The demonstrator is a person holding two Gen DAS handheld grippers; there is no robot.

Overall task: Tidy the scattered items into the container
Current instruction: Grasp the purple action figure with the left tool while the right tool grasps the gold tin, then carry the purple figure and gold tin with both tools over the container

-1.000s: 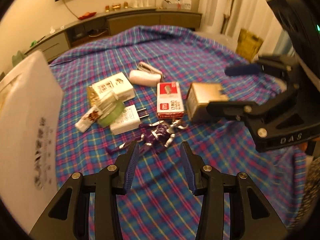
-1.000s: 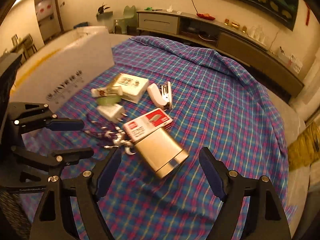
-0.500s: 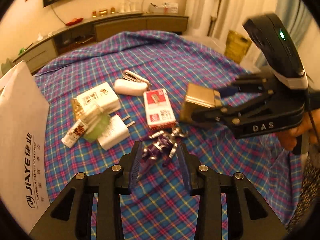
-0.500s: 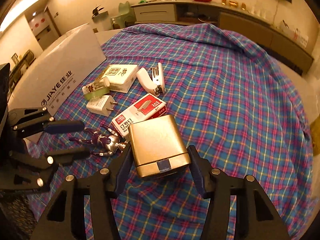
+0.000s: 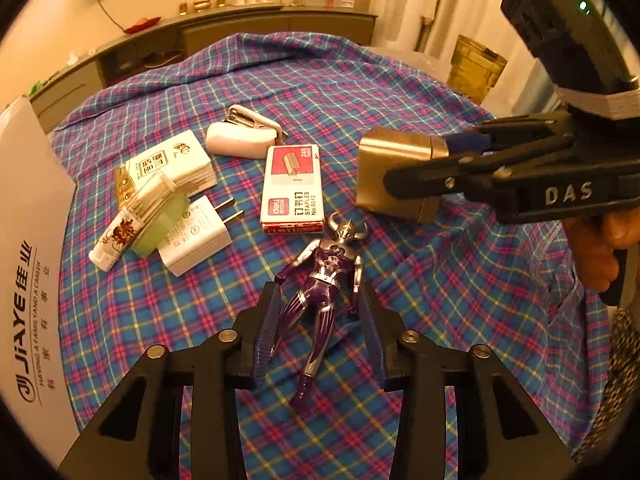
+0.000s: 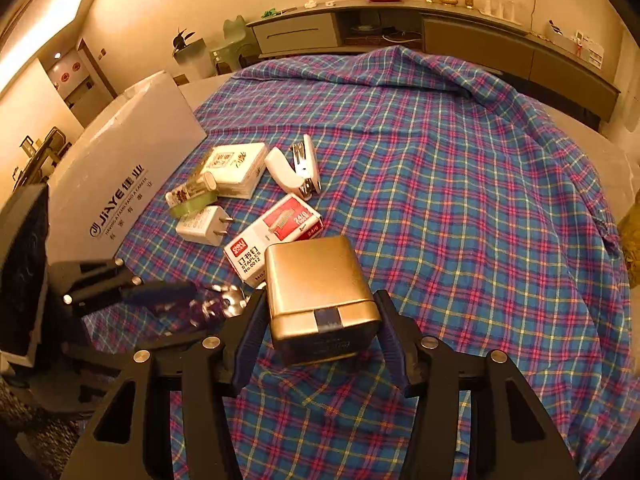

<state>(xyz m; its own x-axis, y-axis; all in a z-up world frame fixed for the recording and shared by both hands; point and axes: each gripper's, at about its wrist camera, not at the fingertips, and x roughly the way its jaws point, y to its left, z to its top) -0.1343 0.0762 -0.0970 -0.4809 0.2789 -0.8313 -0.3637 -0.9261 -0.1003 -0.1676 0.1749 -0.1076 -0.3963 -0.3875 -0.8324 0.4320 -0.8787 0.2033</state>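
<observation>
A purple and silver toy figure (image 5: 326, 276) lies on the plaid cloth between the fingers of my left gripper (image 5: 319, 300). Its jaws are closing, and the pads stand close beside the figure's arms without clearly pressing. My right gripper (image 6: 320, 300) holds a gold tin (image 6: 316, 276); its pads sit against both sides and the jaws are still closing. From the left wrist view the gold tin (image 5: 396, 172) shows at the right in the right gripper (image 5: 418, 160). The white printed box (image 5: 28, 280), the container, stands at the left edge.
Loose on the cloth are a red and white staples box (image 5: 292, 192), a white stapler (image 5: 240, 140), a white charger plug (image 5: 196, 236), a white carton (image 5: 168, 164) and a small tube (image 5: 120, 236). A person's hand (image 5: 600, 248) grips the right handle. A sideboard lines the far wall.
The right gripper's jaws came in from wide open onto the gold tin. The left gripper advanced, so the figure now lies between its fingers, and its jaws narrowed.
</observation>
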